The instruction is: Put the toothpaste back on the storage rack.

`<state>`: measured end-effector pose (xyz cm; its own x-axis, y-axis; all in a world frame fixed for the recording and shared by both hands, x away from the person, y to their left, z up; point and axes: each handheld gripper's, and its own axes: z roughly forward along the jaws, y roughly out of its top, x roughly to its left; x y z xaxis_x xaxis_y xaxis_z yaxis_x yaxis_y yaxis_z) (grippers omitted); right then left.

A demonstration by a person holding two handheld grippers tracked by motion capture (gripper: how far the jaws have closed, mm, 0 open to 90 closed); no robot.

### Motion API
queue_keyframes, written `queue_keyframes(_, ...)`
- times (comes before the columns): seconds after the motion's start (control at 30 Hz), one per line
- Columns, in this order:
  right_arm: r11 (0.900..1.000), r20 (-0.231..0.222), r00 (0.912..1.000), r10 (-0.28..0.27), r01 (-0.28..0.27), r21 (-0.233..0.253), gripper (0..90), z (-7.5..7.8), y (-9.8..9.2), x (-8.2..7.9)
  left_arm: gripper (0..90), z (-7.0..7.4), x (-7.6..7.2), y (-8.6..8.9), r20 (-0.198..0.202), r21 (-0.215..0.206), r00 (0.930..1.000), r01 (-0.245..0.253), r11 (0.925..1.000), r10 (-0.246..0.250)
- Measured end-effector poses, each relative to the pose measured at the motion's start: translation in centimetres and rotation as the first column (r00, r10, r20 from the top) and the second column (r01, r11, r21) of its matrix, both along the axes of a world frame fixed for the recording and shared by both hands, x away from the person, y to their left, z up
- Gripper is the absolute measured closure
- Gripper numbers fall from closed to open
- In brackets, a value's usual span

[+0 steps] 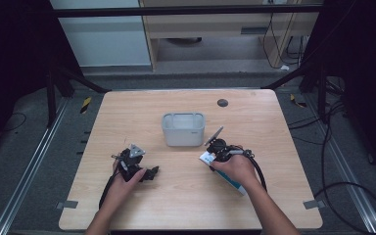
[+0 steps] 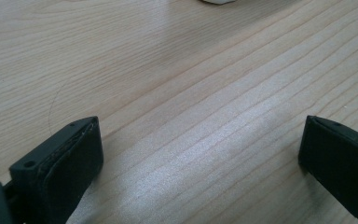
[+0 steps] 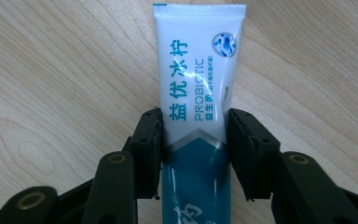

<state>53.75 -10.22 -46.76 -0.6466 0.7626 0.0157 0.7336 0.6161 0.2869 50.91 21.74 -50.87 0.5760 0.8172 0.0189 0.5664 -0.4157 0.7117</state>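
Right tool (image 3: 193,140): clamped on tube (image 3: 198,88), flat on bench (image 1: 176,205) near bin (image 1: 183,129) | left tool (image 2: 200,154): spread, empty | risk: tube may be squeezed, slip sideways if lifted off-centre

A white-and-teal tube (image 3: 196,93) printed "PROBIOTIC" lies flat on the wooden table (image 3: 51,84), near a white bin (image 1: 183,129).

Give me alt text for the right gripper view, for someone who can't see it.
A white and teal tube printed with "PROBIOTIC" and Chinese characters lies on a light wooden table, squeezed on both sides by the black jaws of the right tool. The tube's flat crimped end points away from the camera.
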Motion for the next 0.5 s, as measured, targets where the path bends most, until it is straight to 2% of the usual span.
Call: queue_keyframes(0.5, 1.0, 0.009, 0.9999, 0.008, -0.007, -0.022, 62.2, 0.11, 0.07, 0.02, 0.0, 0.0, 0.01, -0.02, 0.0, 0.0, 1.0, 0.0, 1.0, 0.0)
